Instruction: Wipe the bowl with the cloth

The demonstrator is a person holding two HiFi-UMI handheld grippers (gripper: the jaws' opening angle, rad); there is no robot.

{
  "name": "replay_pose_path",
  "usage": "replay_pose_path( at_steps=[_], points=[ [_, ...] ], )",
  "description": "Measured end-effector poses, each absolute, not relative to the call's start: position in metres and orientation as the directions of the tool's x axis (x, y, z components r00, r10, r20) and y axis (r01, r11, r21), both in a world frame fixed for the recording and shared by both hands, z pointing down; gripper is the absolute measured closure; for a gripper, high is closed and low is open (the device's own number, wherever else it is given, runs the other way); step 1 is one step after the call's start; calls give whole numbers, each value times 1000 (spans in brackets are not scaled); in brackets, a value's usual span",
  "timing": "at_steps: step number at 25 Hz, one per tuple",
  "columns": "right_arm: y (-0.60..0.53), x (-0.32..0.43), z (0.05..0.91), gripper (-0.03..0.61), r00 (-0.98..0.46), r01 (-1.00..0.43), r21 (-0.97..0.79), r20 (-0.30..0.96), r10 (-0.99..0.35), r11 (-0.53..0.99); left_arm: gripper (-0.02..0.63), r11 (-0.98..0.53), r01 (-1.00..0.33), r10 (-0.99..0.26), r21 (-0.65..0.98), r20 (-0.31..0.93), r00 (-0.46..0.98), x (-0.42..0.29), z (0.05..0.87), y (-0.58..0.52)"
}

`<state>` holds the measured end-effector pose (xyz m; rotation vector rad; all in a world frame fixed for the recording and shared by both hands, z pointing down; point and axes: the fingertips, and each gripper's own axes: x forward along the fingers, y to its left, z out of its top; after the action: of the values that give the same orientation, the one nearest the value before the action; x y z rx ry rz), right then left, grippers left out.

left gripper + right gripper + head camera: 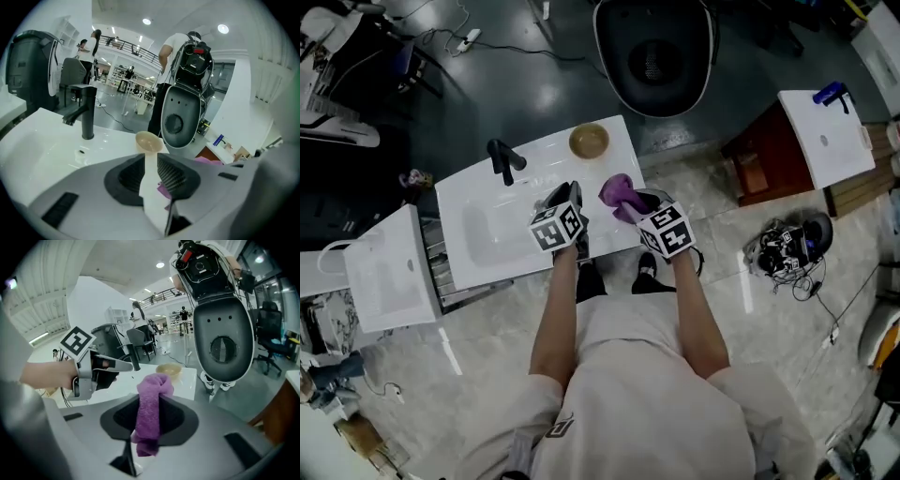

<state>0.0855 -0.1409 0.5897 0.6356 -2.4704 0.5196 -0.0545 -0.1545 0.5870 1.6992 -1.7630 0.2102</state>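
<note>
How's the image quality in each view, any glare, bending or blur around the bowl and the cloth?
Head view: dim room, the white counter nearly washes out, the bowl reads clear. Left gripper view: fisheye bending, black corners, ceiling lights flare, bowl slightly soft. Right gripper view: same bending, the purple cloth sharp up close, bowl behind it small and hazy.

The soft purple terry cloth (152, 390) is one plain violet, unpatterned. The small round bowl (589, 141) is pale tan. The glossy basin-top table (487, 234) is plain white, and its tall matte tap (504, 159) is black. The left hand-held gripper (151, 171) and right hand-held gripper (150, 417) have grey shells with black pads. The left cube (558, 228) and right cube (667, 231) bear black-and-white square markers.
</note>
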Motion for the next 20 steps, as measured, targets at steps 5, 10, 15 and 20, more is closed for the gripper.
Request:
replay_pose_path(
  at_steps=[5,10,15,20],
  points=[
    [-145,99,597,486,-752,-559,-254,556,-354,789,529,162,-948,-831,275,556,19,-33,586,-121],
    [-150,108,600,486,-758,-552,-229,538,-368,802,529,160,-965,-831,210,556,-17,-23,589,-98],
    [-159,118,594,486,-769,-537,-214,521,-369,816,545,198,-948,-845,248,533,-36,-15,591,-87],
    [-155,126,599,486,-777,-519,-215,521,-352,828,585,228,-932,-847,281,530,-47,-7,598,-84]
  ],
)
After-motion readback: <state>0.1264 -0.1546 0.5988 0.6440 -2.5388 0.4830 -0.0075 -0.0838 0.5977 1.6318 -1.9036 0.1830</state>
